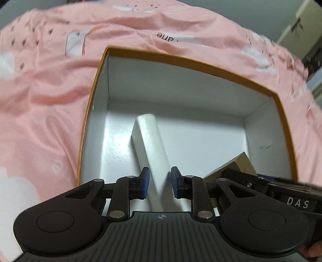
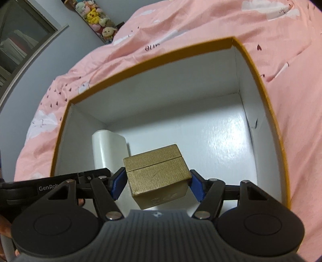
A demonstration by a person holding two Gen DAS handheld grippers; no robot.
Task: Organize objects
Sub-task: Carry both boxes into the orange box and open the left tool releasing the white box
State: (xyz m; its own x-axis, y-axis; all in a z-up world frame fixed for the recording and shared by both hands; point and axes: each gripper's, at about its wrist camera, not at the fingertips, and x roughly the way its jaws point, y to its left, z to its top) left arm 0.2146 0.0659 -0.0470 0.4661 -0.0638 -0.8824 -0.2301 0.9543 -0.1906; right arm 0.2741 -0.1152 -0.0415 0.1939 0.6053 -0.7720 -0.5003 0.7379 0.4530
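Observation:
A large open box with an orange rim [image 1: 181, 60] and white inside lies on pink bedding. My left gripper [image 1: 160, 181] is shut on the near end of a long white roll [image 1: 151, 137], whose far end slopes down to the box floor at the left. My right gripper [image 2: 157, 183] is shut on a small gold box [image 2: 159, 171], held tilted just above the floor inside the orange-rimmed box [image 2: 161, 54]. The white roll [image 2: 104, 151] shows to the left of the gold box. In the left wrist view the gold box [image 1: 239, 163] peeks in at the right.
Pink patterned bedding [image 1: 50, 100] surrounds the box on all sides. The right half of the box floor [image 2: 221, 141] is bare. Plush toys [image 2: 96, 18] and a shelf [image 2: 18, 44] stand beyond the bed. A fingertip [image 2: 80, 201] shows near the left gripper's body.

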